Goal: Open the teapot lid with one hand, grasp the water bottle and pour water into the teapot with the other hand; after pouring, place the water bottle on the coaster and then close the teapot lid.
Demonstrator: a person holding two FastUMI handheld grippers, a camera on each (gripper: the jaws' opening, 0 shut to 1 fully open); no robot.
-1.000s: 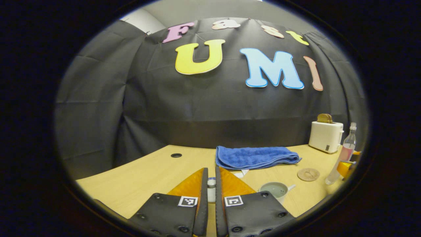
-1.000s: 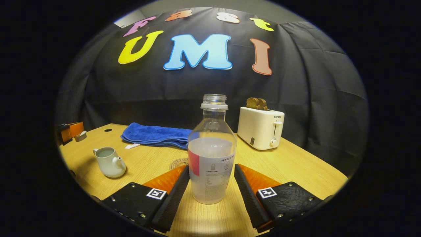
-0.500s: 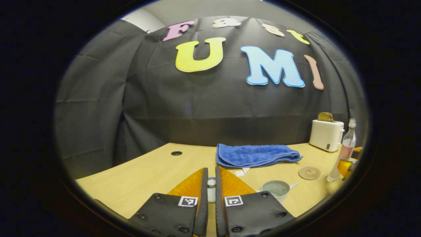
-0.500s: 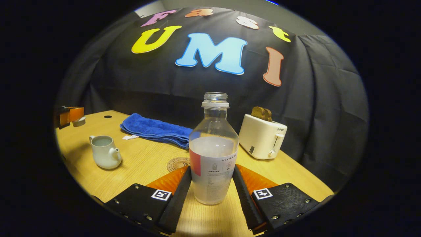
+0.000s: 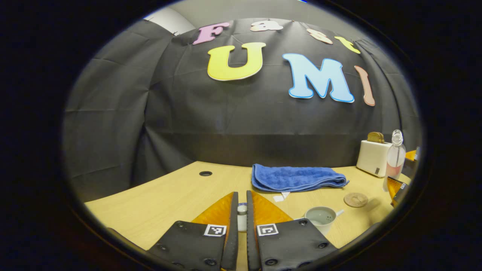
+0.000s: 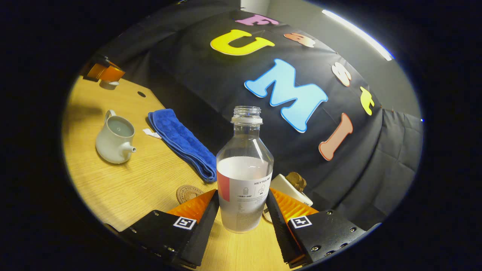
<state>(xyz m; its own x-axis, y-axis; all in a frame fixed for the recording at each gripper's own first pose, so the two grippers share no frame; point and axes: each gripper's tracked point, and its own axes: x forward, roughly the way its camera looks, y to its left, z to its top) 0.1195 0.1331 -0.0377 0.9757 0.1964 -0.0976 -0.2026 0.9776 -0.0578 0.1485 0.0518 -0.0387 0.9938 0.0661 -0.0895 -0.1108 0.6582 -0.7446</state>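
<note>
My right gripper (image 6: 242,194) is shut on the lower body of the uncapped water bottle (image 6: 244,150), which is partly filled and held off the table. In the left gripper view the same bottle (image 5: 395,156) hangs at the far right. The pale teapot (image 6: 115,139) stands open on the table with its spout toward the bottle; it shows again as the teapot (image 5: 320,218) just right of my left fingers. My left gripper (image 5: 241,199) is shut on the small white teapot lid (image 5: 242,219), held above the table. The round coaster (image 6: 187,193) lies between teapot and bottle.
A folded blue towel (image 5: 297,177) lies behind the teapot. A white toaster (image 5: 372,156) with toast stands at the back right, close behind the bottle. A cable hole (image 5: 205,173) sits in the wooden table (image 5: 162,199) at the back left.
My right gripper closed on the bottle, then lifted it off the table and rolled, so the table now slants in its view. The left gripper drifted slightly, lid still held.
</note>
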